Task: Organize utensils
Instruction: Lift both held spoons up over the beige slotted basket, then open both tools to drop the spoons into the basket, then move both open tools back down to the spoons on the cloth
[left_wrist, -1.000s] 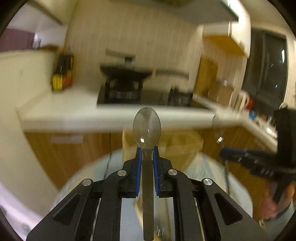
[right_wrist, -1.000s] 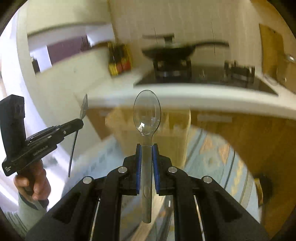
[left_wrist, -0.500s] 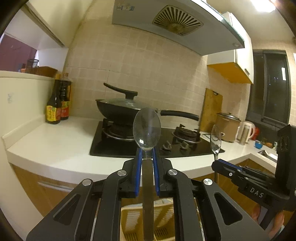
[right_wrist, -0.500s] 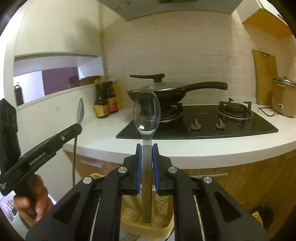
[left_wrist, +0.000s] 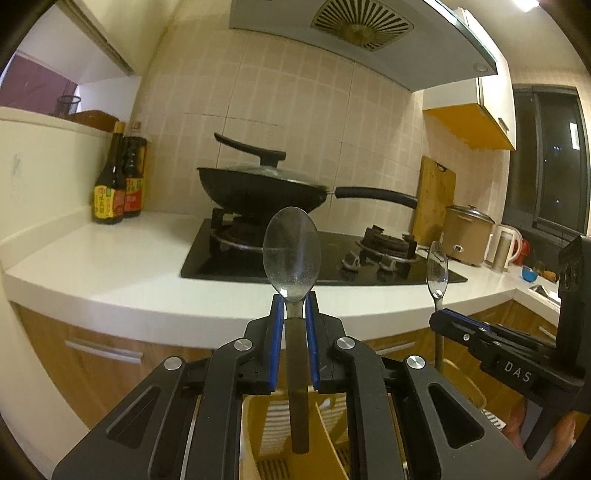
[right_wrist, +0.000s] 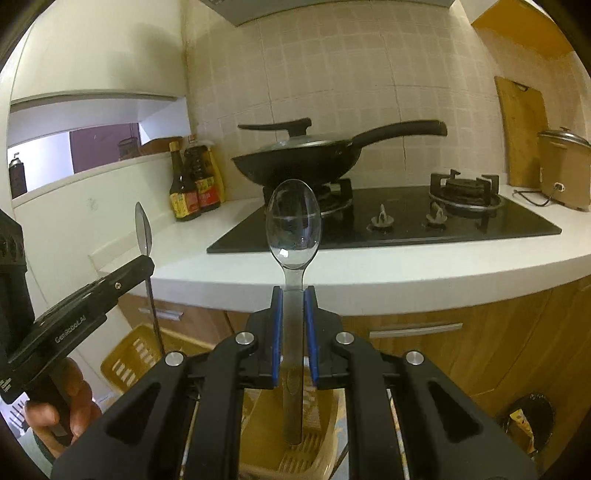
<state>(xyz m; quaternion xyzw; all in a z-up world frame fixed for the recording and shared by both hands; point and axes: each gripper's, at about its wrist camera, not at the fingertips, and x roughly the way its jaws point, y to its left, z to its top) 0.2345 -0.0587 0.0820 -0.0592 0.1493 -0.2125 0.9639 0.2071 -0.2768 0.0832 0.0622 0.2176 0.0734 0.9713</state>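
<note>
Holding a spoon upright in each gripper, the step in hand is judged to be lowering both into the yellow slotted basket below. The left gripper (left_wrist: 294, 325) is clenched on the neck of one spoon (left_wrist: 291, 251), bowl up at twelve o'clock, handle hanging down at six o'clock over the basket (left_wrist: 332, 424), where a slanting divider is seen just to the right of the handle tip. The right gripper (right_wrist: 294, 321) is likewise clamped on a second spoon (right_wrist: 293, 225), whose handle end hangs above the basket (right_wrist: 317, 421) floor.

For a good result, each handle should be kept vertical and brought down inside the rim before the grip is let go, so that it is not caught on the divider or the wall. Which compartment each spoon belongs in cannot be told, so the same side of the divider is suggested for both. The two grippers are near each other, the right one appearing at three o'clock in the left view, so one spoon is best released at a time. The jaws should be eased apart only once the tip is resting low in the basket, lest the spoon tip over the rim.
</note>
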